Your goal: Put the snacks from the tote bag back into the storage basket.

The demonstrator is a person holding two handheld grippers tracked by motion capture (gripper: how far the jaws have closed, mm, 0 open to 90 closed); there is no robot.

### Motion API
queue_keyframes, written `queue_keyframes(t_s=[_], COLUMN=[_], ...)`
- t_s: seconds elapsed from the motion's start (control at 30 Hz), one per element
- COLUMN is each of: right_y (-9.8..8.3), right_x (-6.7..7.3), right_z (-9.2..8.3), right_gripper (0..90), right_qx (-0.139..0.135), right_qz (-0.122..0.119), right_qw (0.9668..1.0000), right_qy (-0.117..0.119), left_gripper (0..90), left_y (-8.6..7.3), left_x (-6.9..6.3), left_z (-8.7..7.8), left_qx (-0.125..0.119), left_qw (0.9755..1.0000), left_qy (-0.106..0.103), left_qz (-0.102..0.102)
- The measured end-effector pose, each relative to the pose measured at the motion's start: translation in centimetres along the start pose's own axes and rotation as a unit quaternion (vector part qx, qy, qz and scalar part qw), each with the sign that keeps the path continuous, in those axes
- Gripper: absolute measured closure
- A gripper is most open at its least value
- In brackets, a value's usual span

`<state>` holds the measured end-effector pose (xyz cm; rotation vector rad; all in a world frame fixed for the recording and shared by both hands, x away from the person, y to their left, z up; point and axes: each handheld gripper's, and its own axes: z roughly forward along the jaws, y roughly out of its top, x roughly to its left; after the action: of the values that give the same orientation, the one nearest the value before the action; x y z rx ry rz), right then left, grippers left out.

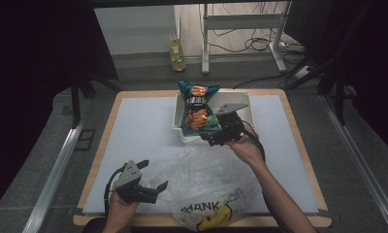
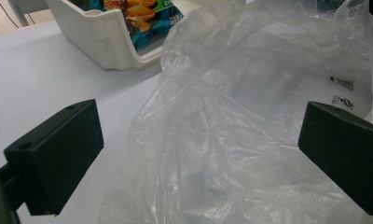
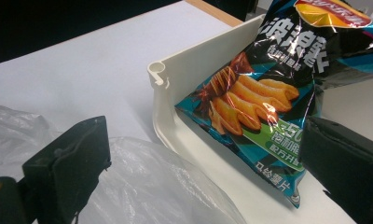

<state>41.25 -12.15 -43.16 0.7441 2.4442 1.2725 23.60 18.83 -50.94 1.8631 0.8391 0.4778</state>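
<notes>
Nearest the person, the left tool [image 1: 155,187] rests on the counter [image 1: 143,126] with its jaws spread wide, gripping nothing, at the edge of the crumpled clear plastic bag [image 1: 206,187]. Beyond the bag, the right tool [image 1: 212,139] stands wide open just beside the chip bag [image 1: 198,109], which leans upright inside the white bin [image 1: 248,114].

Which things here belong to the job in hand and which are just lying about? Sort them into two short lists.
Part of the job:
- chip bag, leaning in the white bin
- clear plastic bag, crumpled on the table's near side
- right gripper, open, at the bin's front
- left gripper, open, beside the plastic bag

Lying about:
- bottle on the floor beyond the table
- cables on the floor
</notes>
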Motion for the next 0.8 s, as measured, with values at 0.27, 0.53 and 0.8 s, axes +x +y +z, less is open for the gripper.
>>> queue_keyframes(t_s=[0.27,0.53,0.8], right_y=[-0.3,-0.8,-1.7], right_x=[0.3,0.7,1.0], right_z=[-1.0,-2.0,-2.5], right_gripper=[2.4,2.4,2.4], right_qx=[-0.009,-0.015,-0.01], right_qz=[-0.004,-0.001,-0.003], right_qw=[0.9999,0.9999,0.9999], right_qy=[-0.003,-0.001,0.0], left_gripper=[0.0,0.0,0.0], left_y=[0.0,0.0,0.0], left_x=[0.0,0.1,0.1], left_z=[0.0,0.0,0.0], left_qx=[-0.004,-0.006,-0.008], left_qw=[1.0,1.0,0.9999], left_qy=[-0.002,-0.003,-0.003], left_qz=[-0.003,-0.005,-0.006])
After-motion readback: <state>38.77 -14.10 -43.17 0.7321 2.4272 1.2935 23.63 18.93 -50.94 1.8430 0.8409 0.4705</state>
